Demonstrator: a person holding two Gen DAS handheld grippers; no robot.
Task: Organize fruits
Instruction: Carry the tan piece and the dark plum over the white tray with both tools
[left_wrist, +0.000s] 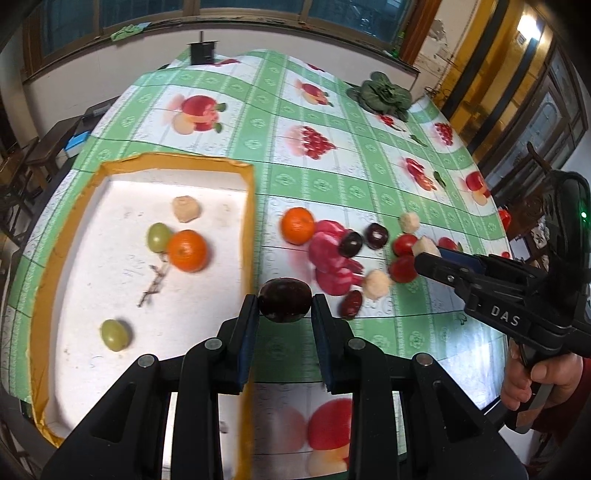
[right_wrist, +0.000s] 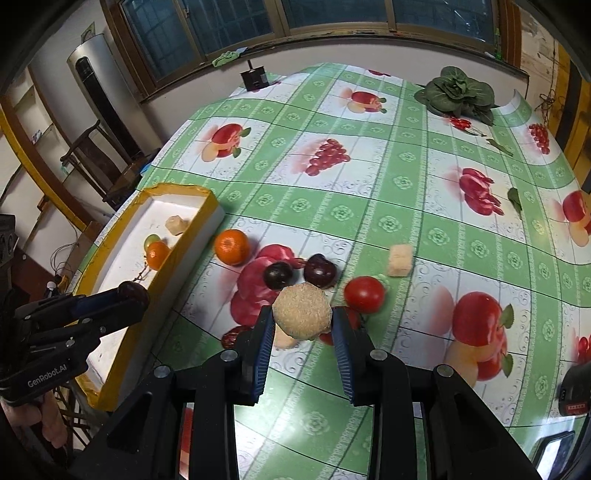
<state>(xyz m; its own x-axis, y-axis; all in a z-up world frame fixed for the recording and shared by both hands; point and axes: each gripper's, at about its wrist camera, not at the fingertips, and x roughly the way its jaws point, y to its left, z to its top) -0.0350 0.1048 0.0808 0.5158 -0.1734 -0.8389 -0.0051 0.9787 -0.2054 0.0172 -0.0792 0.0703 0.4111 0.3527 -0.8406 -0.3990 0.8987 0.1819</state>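
My left gripper is shut on a dark plum and holds it above the right wall of the yellow-rimmed white tray. The tray holds an orange, two green grapes and a pale peeled chunk. My right gripper is shut on a pale peeled fruit piece, above the loose fruit on the table. On the cloth lie an orange, two dark plums, tomatoes and a pale chunk.
The table has a green fruit-print cloth. A leafy green vegetable lies at the far right. A small black box stands at the far edge. Chairs stand left of the table.
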